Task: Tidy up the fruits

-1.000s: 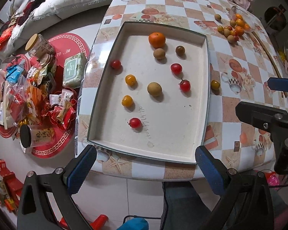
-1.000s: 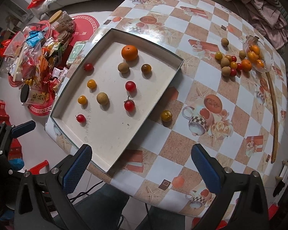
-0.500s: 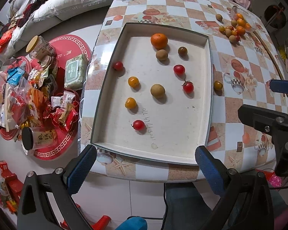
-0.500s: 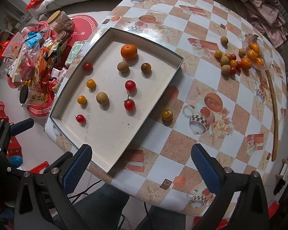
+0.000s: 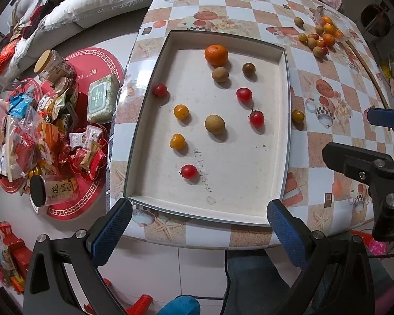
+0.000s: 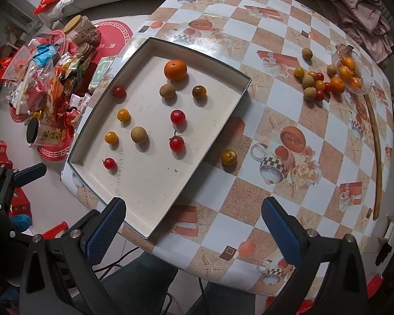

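A white tray lies on the checkered table. In it are an orange, several red and yellow cherry tomatoes and brown round fruits. One yellow-brown tomato lies on the table just right of the tray. A pile of small fruits lies at the far right by a clear bag. My left gripper is open and empty, above the tray's near edge. My right gripper is open and empty, over the table's front edge.
Left of the table, a low red surface holds snack packets, jars and a wipes pack. A long wooden stick lies along the table's right side. Clothes lie at the far right.
Both grippers have shifted slightly; the left view has come a little closer to the tray. No fruit has moved.
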